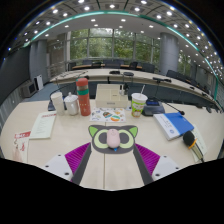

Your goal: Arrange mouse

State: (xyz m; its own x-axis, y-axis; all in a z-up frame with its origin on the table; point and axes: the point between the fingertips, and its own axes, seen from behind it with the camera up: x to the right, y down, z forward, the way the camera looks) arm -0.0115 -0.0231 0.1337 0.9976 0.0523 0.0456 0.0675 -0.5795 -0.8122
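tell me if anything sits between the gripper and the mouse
Nothing visible does. The mouse lies on the table, off to the side of the open gripper, beside the blue book; the tabletop between them looks bare.

Pale matt wood tabletop [60, 150], glossy dark plastic mouse [189, 139], paper books [174, 124].

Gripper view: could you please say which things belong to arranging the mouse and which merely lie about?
Job: pale pink mouse on dark green cat-shaped mat, between open gripper fingers.
Lying about: red-topped canister, blue book, white paper cup.
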